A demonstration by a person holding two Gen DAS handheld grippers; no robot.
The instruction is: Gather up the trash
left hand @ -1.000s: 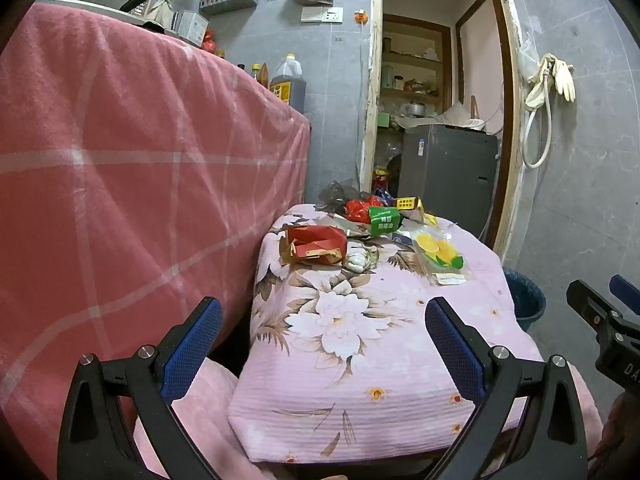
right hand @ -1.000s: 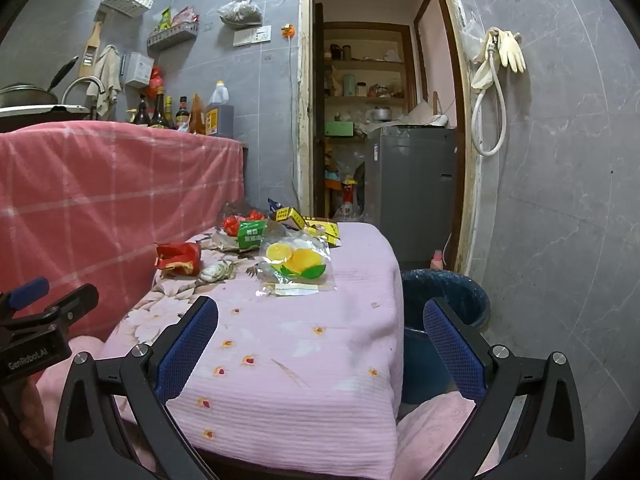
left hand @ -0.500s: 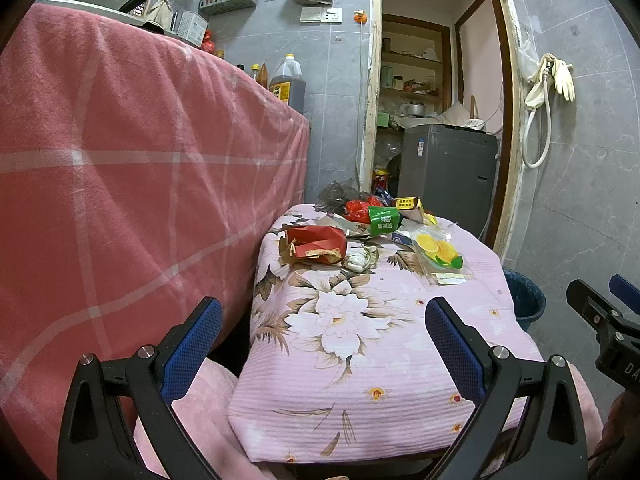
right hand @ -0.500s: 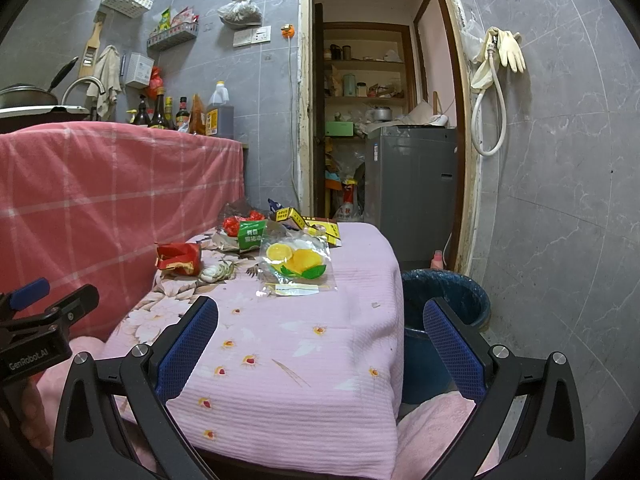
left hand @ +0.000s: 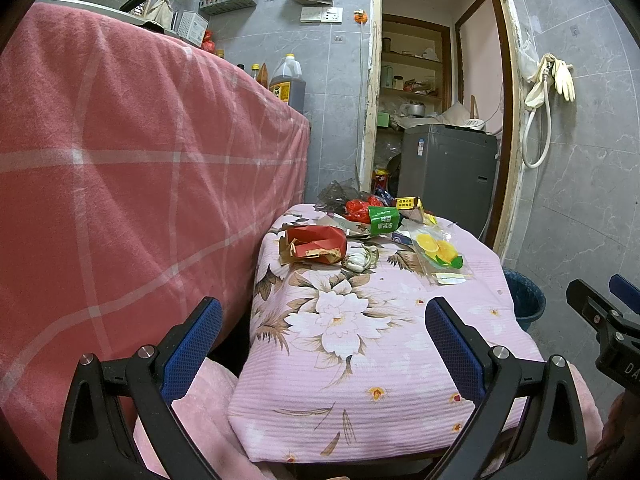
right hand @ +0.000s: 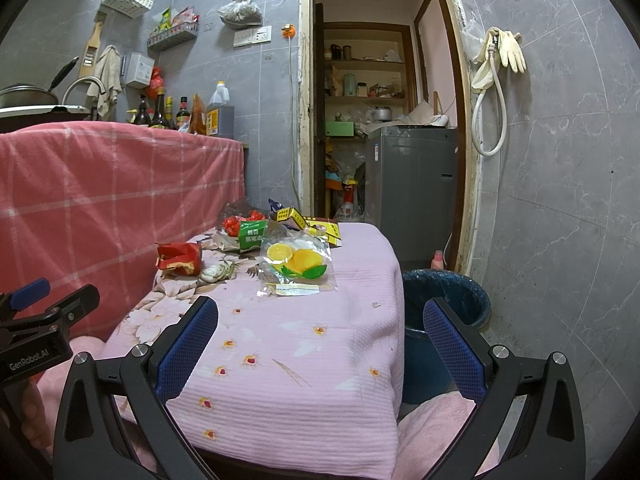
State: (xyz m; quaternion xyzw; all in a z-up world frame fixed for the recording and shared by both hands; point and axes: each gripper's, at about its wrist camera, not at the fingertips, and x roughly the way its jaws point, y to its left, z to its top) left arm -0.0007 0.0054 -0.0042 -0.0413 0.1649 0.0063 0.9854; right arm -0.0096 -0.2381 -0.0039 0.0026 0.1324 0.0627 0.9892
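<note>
Trash lies at the far end of a small table under a pink floral cloth: a crushed red carton, a white crumpled wad, a green packet, a clear bag printed with lemon slices, yellow boxes and red wrappers. My left gripper and right gripper both hover open over the near table edge, holding nothing.
A blue bin stands on the floor right of the table. A counter draped in red checked cloth rises on the left. Behind are a doorway with a grey appliance and a tiled wall with a hose.
</note>
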